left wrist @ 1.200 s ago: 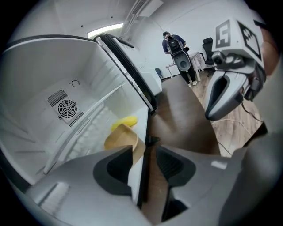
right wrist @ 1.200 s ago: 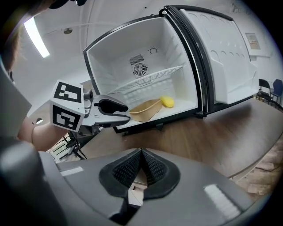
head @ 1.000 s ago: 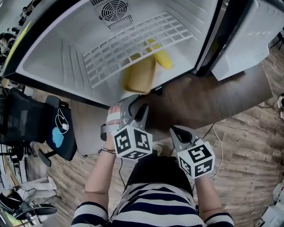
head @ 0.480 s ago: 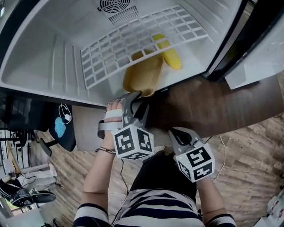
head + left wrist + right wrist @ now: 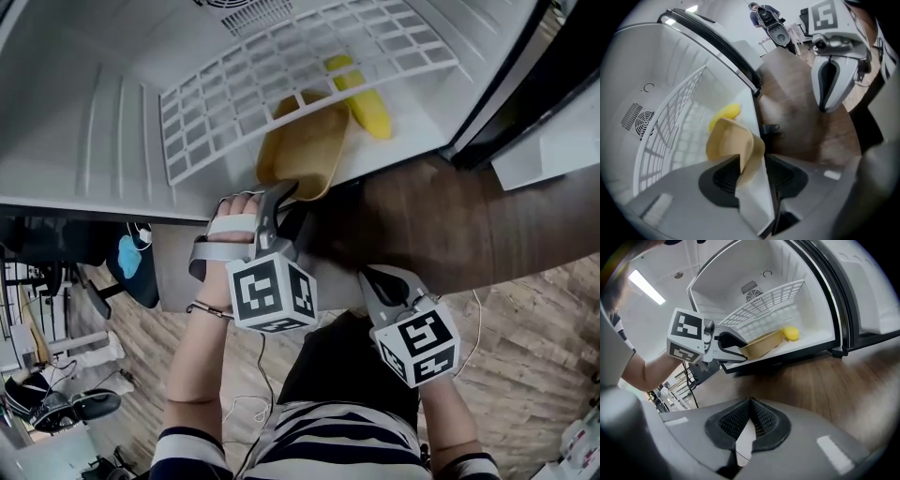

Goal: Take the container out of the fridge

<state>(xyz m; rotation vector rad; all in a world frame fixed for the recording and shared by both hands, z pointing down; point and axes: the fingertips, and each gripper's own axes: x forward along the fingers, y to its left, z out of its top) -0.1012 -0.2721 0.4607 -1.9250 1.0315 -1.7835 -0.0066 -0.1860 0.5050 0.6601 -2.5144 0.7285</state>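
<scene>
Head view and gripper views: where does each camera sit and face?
Head view: on the person's head, facing steeply down into the fridge; shows left gripper, right gripper, forearms.
Left gripper view: on that gripper, facing along jaws shut on the rim of the container; shows the right gripper.
Right gripper view: on that gripper, facing the fridge over empty, closed jaws; shows the left gripper.
Shared: both gripper views show the container and yellow item.

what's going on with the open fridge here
A person is using two handheld grippers to pull a tan container from the open fridge. The left gripper is clamped on the container's near rim. The container sits at the front edge of the fridge floor, under the wire shelf and beside a yellow item; it is not yet out. The right gripper hangs back outside, jaws together and empty.
</scene>
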